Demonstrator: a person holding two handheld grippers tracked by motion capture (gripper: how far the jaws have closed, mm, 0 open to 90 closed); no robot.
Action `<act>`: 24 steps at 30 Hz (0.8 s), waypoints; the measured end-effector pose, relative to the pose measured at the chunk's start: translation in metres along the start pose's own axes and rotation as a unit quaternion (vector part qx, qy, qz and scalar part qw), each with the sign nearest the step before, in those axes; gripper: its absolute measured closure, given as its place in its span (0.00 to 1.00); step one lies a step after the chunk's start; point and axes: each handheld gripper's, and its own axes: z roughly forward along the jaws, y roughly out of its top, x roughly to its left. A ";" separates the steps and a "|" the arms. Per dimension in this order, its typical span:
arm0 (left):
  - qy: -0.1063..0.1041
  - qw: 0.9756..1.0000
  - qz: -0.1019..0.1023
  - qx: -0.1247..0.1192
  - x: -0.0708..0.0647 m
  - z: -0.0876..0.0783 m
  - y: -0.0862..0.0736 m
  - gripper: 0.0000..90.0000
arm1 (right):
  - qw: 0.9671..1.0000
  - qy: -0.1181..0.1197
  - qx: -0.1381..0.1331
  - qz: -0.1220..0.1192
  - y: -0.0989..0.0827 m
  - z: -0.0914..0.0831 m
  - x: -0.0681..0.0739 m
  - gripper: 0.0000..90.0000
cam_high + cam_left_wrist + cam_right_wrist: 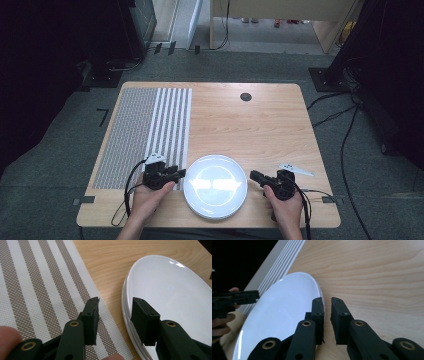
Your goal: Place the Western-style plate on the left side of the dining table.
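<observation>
White plates (215, 186) sit stacked at the desk's (260, 125) near edge beside the mat (142, 130). Left tool (115, 315), open, straddles the rim; right tool (327, 315), nearly closed, grips nothing, likely poised to lift from both sides.

A round, glossy white plate (215, 186) lies flat on the wooden table (260, 125) near its near edge, just right of the striped placemat (145, 135). It appears stacked on another plate.
</observation>
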 end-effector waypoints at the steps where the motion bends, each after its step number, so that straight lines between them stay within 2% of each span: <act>1: -0.006 1.000 -0.001 0.002 0.000 0.000 0.000 0.67 | 1.000 0.007 0.002 0.007 -0.001 0.001 0.000 0.91; 5: -0.018 1.000 -0.004 0.006 0.001 0.001 0.000 0.68 | 1.000 0.018 0.010 0.014 -0.002 0.005 0.001 0.90; 10: -0.032 0.999 -0.007 0.016 0.002 0.002 0.000 0.72 | 0.999 0.017 0.023 0.014 -0.005 0.010 0.002 0.93; 14: -0.045 0.999 -0.006 0.027 0.000 0.003 0.000 0.77 | 0.999 0.016 0.022 0.018 -0.006 0.011 0.002 0.97; 16: -0.048 0.998 -0.001 0.034 -0.001 0.005 0.000 0.79 | 0.999 0.017 0.021 0.023 -0.006 0.011 0.001 0.97; 20: -0.052 0.998 0.005 0.044 -0.003 0.007 -0.001 0.80 | 1.000 0.020 0.014 0.014 -0.008 0.011 0.002 0.97; 24: -0.051 0.998 0.005 0.046 -0.004 0.008 -0.001 0.81 | 0.999 0.032 0.018 0.029 -0.008 0.012 0.001 0.97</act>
